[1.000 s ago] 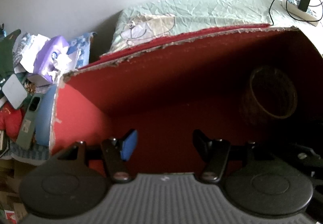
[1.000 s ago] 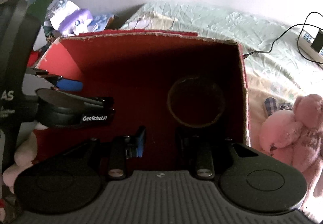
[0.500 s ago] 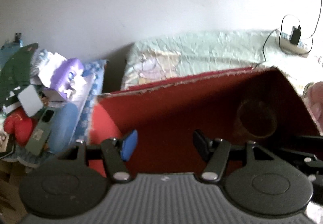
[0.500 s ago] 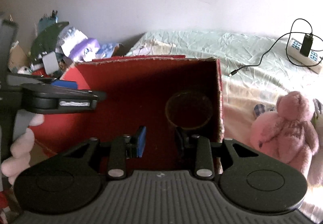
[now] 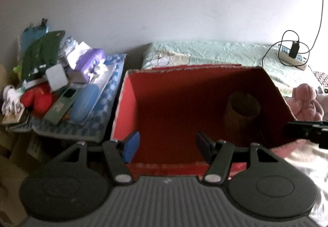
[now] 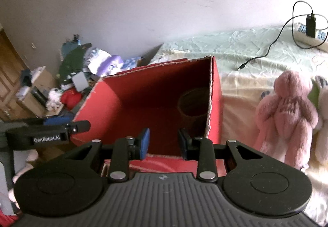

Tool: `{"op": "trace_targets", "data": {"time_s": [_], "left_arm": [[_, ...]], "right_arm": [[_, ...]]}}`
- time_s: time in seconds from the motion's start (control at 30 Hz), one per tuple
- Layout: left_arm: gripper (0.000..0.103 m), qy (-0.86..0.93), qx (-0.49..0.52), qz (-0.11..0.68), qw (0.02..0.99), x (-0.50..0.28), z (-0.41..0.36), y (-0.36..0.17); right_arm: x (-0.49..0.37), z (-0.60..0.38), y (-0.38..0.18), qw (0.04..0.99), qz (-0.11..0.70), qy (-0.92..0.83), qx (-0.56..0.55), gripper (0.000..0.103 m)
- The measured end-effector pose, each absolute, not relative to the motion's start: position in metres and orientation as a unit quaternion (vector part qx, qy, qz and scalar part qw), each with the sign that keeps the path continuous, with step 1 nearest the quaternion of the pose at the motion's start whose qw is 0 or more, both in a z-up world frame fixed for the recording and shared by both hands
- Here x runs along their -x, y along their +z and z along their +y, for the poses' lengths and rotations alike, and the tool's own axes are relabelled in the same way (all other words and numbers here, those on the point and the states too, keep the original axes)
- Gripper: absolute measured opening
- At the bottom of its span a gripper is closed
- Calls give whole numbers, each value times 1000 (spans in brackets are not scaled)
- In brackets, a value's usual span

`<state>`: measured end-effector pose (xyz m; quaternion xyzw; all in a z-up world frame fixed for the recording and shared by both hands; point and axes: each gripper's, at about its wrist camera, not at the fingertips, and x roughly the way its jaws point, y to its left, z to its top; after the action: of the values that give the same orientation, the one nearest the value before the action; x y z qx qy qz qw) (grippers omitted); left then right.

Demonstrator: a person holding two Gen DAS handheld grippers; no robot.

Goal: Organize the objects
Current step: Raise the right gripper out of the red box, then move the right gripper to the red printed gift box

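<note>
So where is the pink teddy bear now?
The pink teddy bear is on the bed, right of the red box in the right wrist view, below the loose charger cable.

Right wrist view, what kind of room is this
Most likely a bedroom: a bed with a wrinkled sheet, a pink plush toy lying on it, and a cluttered side table beside it.

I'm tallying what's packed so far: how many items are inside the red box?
1: a brown round container stands at the right side of the red box. The near floor, behind the front wall, is hidden.
</note>
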<state>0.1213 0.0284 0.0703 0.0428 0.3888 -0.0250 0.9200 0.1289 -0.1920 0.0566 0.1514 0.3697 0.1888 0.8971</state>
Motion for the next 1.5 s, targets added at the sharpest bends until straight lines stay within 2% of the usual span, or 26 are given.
{"op": "trace_targets", "data": {"time_s": [0.33,0.73,1.0,1.5], "left_arm": [[65,-33,-29,419,907,-76,12,52],[64,-92,0,489,868,-19,-14,2],[65,-91,17,514,853,-24,-22,-24],[69,-121,31,524,843,-36,-38,-30]], "right_arm": [[-107,-201,34,865,407,237,-171,33],[-103,-202,-16,814,484,256,-193,33],[-103,-205,-29,795,507,260,-207,34],[-107,-212,-49,769,534,252,-247,36]]}}
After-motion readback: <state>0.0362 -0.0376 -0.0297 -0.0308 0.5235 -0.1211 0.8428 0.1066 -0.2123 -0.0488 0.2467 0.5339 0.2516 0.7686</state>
